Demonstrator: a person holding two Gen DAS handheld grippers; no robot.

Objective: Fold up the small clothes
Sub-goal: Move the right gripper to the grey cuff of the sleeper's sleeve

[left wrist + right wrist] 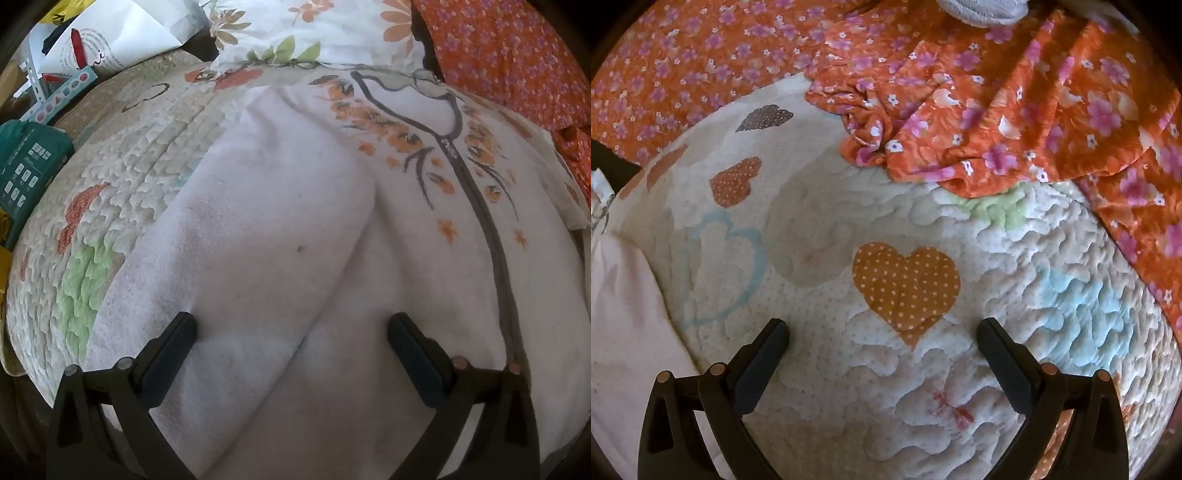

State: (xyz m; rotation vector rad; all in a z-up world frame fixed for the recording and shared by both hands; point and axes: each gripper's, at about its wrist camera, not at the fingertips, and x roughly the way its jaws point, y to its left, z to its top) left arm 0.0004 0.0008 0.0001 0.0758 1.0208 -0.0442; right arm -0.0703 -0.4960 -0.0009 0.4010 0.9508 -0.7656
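Observation:
A white garment [424, 229] with orange flowers and grey branch lines lies on the quilted bedspread [122, 184]. Its left side is folded over into a plain white flap [258, 229]. My left gripper [291, 328] is open and empty, hovering just above the garment, its fingers on either side of the flap's lower edge. My right gripper [882, 332] is open and empty above the bare quilt [849, 369], beside an orange dotted heart patch [905, 288]. The garment's white edge [624, 314] shows at the far left of the right wrist view.
An orange flowered cloth [1015, 122] lies crumpled on the quilt's far right side; it also shows in the left wrist view [509, 55]. A flowered pillow [314, 33] lies behind the garment. A green box [29, 166] and papers [110, 40] sit at the left edge.

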